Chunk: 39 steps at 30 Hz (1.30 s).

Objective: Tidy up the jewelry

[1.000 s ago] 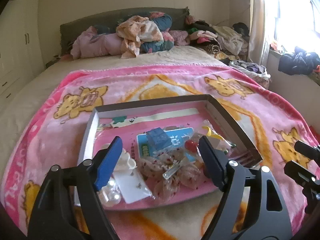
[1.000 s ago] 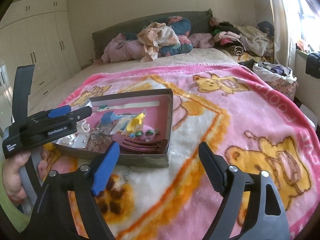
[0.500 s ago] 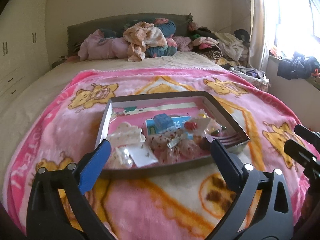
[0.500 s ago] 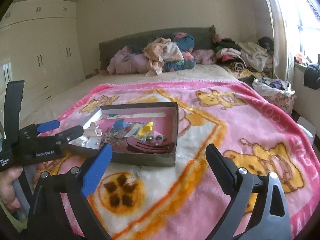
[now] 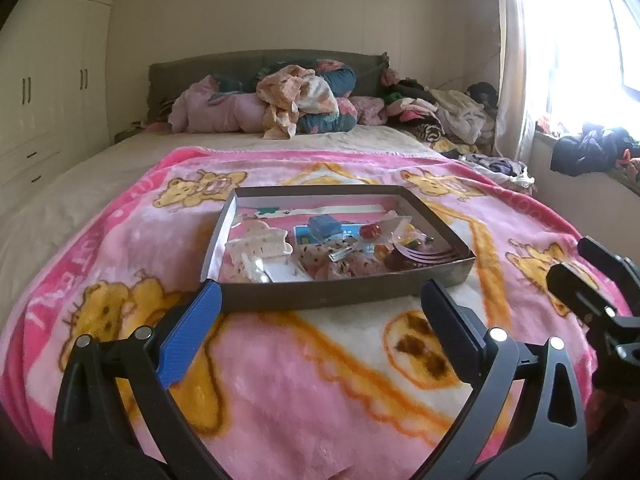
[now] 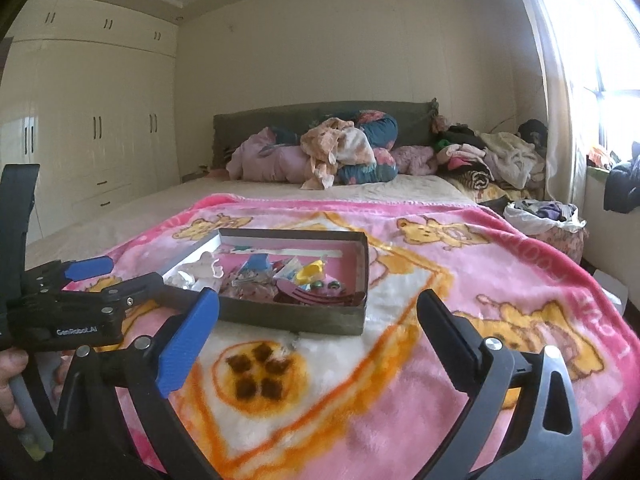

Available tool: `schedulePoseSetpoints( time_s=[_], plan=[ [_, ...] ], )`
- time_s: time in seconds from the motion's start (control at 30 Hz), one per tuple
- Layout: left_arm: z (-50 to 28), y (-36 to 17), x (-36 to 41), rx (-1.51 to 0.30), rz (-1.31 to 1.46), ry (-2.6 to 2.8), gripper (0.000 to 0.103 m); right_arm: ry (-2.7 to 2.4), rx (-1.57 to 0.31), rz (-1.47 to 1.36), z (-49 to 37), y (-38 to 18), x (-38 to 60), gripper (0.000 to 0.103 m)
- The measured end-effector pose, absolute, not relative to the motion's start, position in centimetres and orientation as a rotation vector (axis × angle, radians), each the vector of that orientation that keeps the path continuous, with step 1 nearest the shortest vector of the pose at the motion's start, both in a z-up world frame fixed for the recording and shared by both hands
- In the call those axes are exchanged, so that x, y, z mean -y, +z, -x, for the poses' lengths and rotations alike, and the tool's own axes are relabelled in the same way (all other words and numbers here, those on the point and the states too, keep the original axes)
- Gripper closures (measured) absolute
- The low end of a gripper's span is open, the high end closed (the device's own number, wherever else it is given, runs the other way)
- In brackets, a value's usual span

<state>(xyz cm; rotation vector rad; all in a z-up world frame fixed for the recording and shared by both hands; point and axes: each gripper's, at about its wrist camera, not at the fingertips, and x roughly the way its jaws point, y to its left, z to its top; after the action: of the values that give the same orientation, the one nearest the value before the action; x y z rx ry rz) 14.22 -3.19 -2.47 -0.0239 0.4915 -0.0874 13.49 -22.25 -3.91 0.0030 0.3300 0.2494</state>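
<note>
Presently, in the left wrist view, the left gripper (image 5: 320, 312) stands with its jaws spread wide and nothing between them. The shallow cardboard tray (image 5: 344, 300) lies directly ahead of the fingertips, resting on the pink bear-print blanket (image 5: 280, 380). Its near wall runs crosswise to the gripper's line, with the tray's long axis lying left to right across the view. Inside, a cream hair claw clip (image 5: 264, 242) sits ahead and to the left, a small blue box (image 5: 325, 225) further ahead near the middle, and a dark maroon comb (image 5: 424, 256) ahead and to the right, by the near right corner. Small packets of jewelry lie between them; their contents are too small to tell. The right gripper (image 5: 600, 280) shows at the right edge, level with the tray's right end.

In the right wrist view, the right gripper (image 6: 318, 316) is likewise spread wide and empty. The tray (image 6: 296, 316) lies ahead and to the left of it, its near right corner closest, the comb (image 6: 316, 294) just inside that corner. The left gripper (image 6: 116, 284) reaches in from the left, its fingers just short of the tray's near left corner, held by a hand (image 6: 12, 384).

Judgement: both grippers stand near the tray, neither over it. The left faces it squarely, so it is better placed for the clip side; the right is nearer the comb end.
</note>
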Motion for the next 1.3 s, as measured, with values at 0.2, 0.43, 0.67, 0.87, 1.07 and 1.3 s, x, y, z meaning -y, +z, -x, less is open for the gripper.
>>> schedulePoseSetpoints(
  time_s=[0.2, 0.43, 0.67, 0.87, 1.07, 1.3],
  plan=[
    [-13.0, -2.7, 3.4, -0.477, 0.017, -0.087, 0.012, 0.244, -0.326, -0.029, -12.8, -4.6, 22.6, 0.006],
    [-12.7, -2.8, 3.4, -0.474, 0.024, -0.090, 0.012, 0.238, -0.304, -0.030, -12.1, -4.5, 22.7, 0.006],
    [-12.2, -2.7, 3.6, -0.461, 0.015, -0.093, 0.012, 0.231, -0.306, -0.032, -11.9, -4.4, 22.9, 0.006],
    [-12.1, -2.7, 3.6, -0.463, 0.017, -0.093, 0.012, 0.233, -0.306, -0.033, -11.9, -4.4, 22.9, 0.006],
    [-12.1, -2.7, 3.6, -0.462, 0.018, -0.093, 0.011, 0.231, -0.307, -0.032, -11.8, -4.4, 23.0, 0.006],
    [-12.1, -2.7, 3.6, -0.461, 0.015, -0.092, 0.011, 0.231, -0.308, -0.031, -11.8, -4.4, 23.0, 0.006]
  ],
)
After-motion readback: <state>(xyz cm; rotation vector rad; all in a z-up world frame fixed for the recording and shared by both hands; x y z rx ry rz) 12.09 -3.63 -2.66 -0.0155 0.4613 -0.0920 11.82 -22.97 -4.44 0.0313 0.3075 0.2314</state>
